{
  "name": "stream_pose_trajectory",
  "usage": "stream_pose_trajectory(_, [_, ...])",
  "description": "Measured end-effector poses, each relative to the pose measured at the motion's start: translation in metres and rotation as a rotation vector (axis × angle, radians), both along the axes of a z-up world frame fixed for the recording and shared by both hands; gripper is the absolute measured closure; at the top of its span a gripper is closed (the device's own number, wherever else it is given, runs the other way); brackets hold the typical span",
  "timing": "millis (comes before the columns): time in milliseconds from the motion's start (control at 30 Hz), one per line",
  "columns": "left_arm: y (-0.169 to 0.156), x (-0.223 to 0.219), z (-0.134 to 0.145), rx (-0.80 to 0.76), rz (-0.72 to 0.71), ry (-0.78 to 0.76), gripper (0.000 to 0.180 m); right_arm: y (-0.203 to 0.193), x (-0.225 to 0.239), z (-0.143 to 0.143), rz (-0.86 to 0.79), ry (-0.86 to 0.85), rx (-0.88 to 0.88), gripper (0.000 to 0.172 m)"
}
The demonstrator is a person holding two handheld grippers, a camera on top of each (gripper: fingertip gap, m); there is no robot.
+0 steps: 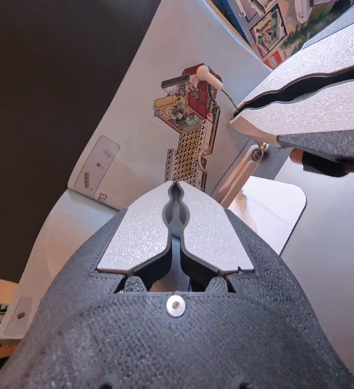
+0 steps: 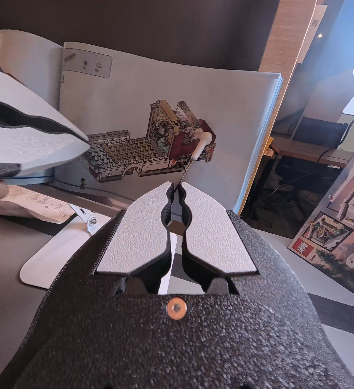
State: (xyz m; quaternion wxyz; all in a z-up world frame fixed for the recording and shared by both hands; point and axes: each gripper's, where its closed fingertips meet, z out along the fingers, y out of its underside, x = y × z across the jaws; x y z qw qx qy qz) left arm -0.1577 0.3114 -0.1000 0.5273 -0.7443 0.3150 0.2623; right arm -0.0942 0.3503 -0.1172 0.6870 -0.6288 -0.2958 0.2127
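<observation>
Our right gripper (image 2: 176,186), with its white textured pads on a black printed body, has its tips pinched on a thin springy metal wire (image 2: 186,171) that ends in a small white rounded plastic cap (image 2: 202,144). The cap rests against the open page of a white building-brick instruction booklet (image 2: 224,101) that stands upright on a white stand. In the left wrist view we see the same wire (image 1: 230,101) curving from the cap (image 1: 208,76) into the right gripper's tips (image 1: 236,113).

Our left gripper (image 1: 175,182) has its pads drawn together at the very tip, right at the printed page; we think a page edge may be caught between them, but the contact is too small to make out.

The wire's lower end is hidden between the right pads, and the stand's white base plate (image 1: 277,210) is partly covered. A fingertip (image 1: 296,155) shows under the right gripper. A colourful toy box (image 2: 336,237), cut off at the frame edge, leans at the right.
</observation>
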Motion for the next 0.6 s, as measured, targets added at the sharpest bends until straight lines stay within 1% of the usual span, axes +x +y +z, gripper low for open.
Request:
stream_pose_trajectory(133, [-0.024,-0.015,-0.009,-0.023,-0.011,-0.045,0.18,0.0,0.0,0.0,-0.005,0.001,0.002,0.168])
stream_pose_trajectory(200, [-0.033,-0.028,-0.017,-0.03,0.007,-0.013,0.18,0.0,0.0,0.0,-0.012,-0.001,0.0,0.168])
stream_pose_trajectory(267, [-0.036,-0.047,-0.021,-0.008,0.045,0.04,0.18,0.0,0.0,0.0,-0.019,-0.006,-0.004,0.167])
stream_pose_trajectory(400, [-0.037,-0.085,-0.027,0.022,0.123,-0.038,0.18,-0.001,0.004,0.002,-0.07,-0.049,-0.019,0.165])
stream_pose_trajectory(433, [-0.038,-0.094,-0.028,0.031,0.138,-0.056,0.18,-0.003,0.007,0.007,-0.087,-0.053,-0.002,0.165])
stream_pose_trajectory(500, [-0.038,-0.105,-0.03,0.055,0.141,-0.123,0.18,-0.015,0.01,0.028,-0.104,-0.068,0.09,0.161])
stream_pose_trajectory(533, [-0.038,-0.106,-0.029,0.07,0.125,-0.175,0.18,-0.028,0.004,0.041,-0.073,-0.078,0.15,0.161])
stream_pose_trajectory(600, [-0.039,-0.108,-0.028,0.095,0.101,-0.281,0.18,-0.06,-0.029,0.055,0.084,-0.146,0.243,0.162])
